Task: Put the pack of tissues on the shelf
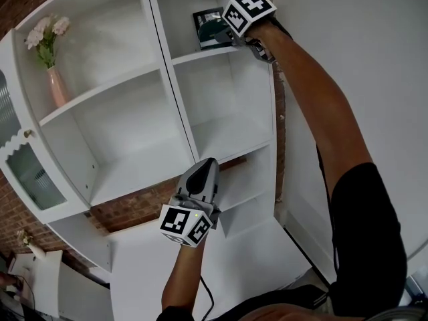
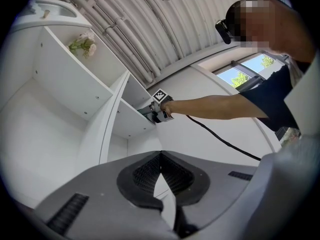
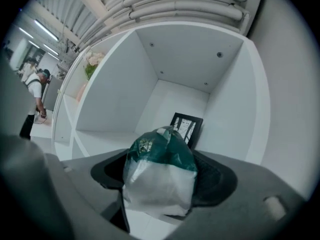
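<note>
Picture frame (image 3: pixel 187 127) stands behind the pack of tissues (image 3: pixel 159 181) between parted jaws of the right gripper (image 3: pixel 164 159); left gripper (image 2: pixel 160 157) closed.

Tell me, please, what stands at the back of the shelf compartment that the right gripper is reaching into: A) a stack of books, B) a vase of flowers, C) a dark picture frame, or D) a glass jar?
C: a dark picture frame stands at the back of it, behind the pack of tissues.

pack of tissues (image 1: pixel 215 24) mostly hidden behind right gripper (image 1: pixel 219 36) in head view.
</note>
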